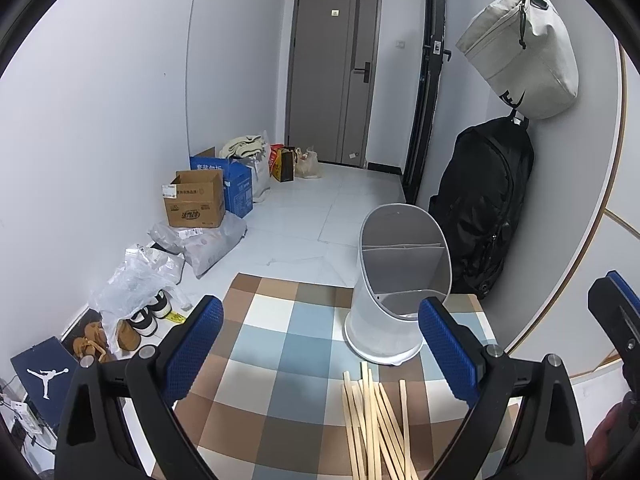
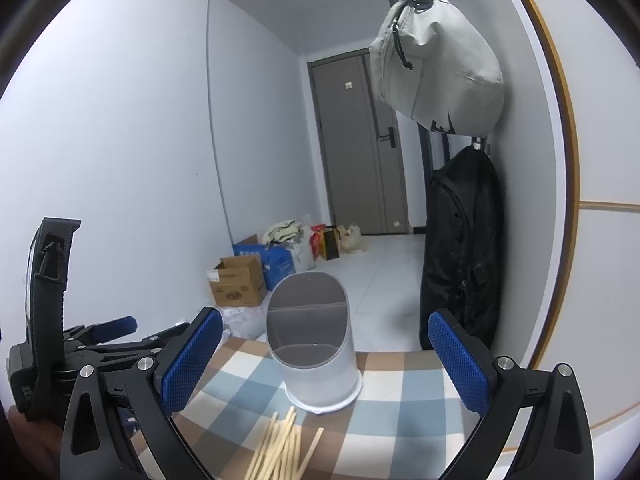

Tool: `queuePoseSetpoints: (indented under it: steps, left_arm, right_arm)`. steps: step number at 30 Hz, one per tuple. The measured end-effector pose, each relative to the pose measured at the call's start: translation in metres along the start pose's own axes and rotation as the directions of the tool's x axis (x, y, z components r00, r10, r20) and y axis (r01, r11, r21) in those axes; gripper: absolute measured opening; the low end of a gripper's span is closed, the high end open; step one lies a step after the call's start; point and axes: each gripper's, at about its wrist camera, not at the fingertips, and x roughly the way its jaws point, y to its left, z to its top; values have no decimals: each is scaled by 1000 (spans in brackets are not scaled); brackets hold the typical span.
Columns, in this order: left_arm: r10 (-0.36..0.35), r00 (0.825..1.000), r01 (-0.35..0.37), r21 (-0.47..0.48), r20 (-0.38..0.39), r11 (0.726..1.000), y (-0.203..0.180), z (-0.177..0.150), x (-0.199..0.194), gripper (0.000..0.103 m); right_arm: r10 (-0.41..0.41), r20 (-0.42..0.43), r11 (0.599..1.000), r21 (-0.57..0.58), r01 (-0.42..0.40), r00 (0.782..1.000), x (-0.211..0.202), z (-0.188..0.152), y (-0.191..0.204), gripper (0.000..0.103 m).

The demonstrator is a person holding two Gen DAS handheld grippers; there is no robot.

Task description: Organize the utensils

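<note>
A pile of several wooden chopsticks (image 1: 376, 424) lies on the checked tablecloth (image 1: 280, 344) at the near edge. Behind it stands a white utensil holder (image 1: 396, 280) with a slanted open top and inner dividers; its compartments look empty. My left gripper (image 1: 320, 344) is open and empty, held above the cloth, the chopsticks near its right finger. In the right wrist view the chopsticks (image 2: 280, 452) lie low in the middle, in front of the holder (image 2: 316, 344). My right gripper (image 2: 324, 360) is open and empty. The left gripper (image 2: 100, 340) shows at its left.
A black backpack (image 1: 484, 208) and a grey bag (image 1: 528, 48) hang on the wall right of the table. Boxes (image 1: 196, 200), plastic bags and shoes (image 1: 148, 316) lie on the floor to the left. A grey door (image 1: 336, 72) is at the far end.
</note>
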Motion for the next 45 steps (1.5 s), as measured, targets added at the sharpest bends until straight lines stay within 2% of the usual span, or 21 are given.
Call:
queuePoseSetpoints:
  steps: [12, 17, 24, 29, 33, 36, 38, 40, 41, 42, 44, 45]
  left_arm:
    - [1, 1000, -1, 1, -13, 1000, -2, -1, 3, 95]
    - [-7, 1000, 7, -1, -26, 1000, -1, -1, 5, 95]
    - [-21, 999, 21, -1, -50, 1000, 1, -2, 10, 95]
    - [-27, 996, 28, 8, -82, 1000, 2, -4, 20, 95]
    - [-28, 992, 29, 8, -126, 1000, 6, -5, 31, 96]
    - [-37, 986, 36, -7, -162, 999, 12, -7, 40, 95]
    - [-30, 982, 29, -5, -188, 1000, 14, -9, 46, 96]
    - [-30, 976, 30, -3, -215, 1000, 15, -10, 53, 96]
    - [-18, 972, 20, 3, -233, 1000, 16, -11, 58, 96]
    - [-5, 969, 8, 9, -247, 1000, 17, -12, 61, 96]
    - [21, 961, -16, 17, -277, 1000, 20, -14, 67, 96]
    - [40, 954, -35, 20, -297, 999, 22, -16, 71, 96]
  right_arm:
    - [7, 0, 1000, -5, -7, 1000, 0, 0, 2, 103]
    - [48, -34, 999, 16, -48, 998, 5, -1, 2, 103]
    - [50, -47, 999, 22, -49, 998, 11, -2, 1, 103]
    - [43, -88, 999, 15, -42, 995, 22, -6, -2, 103]
    - [59, -153, 997, 54, -51, 986, 37, -12, -10, 103]
    - [80, -253, 994, 97, -57, 964, 56, -23, -17, 103]
    - [110, -347, 988, 141, -64, 931, 75, -34, -22, 103]
    - [136, -430, 982, 181, -63, 893, 93, -47, -27, 97]
    - [148, -473, 978, 200, -58, 869, 102, -54, -29, 90]
    - [157, -505, 975, 214, -53, 848, 109, -62, -30, 87]
    - [185, -581, 968, 246, -46, 792, 126, -78, -32, 77]
    - [192, -599, 966, 255, -42, 778, 130, -83, -32, 76]
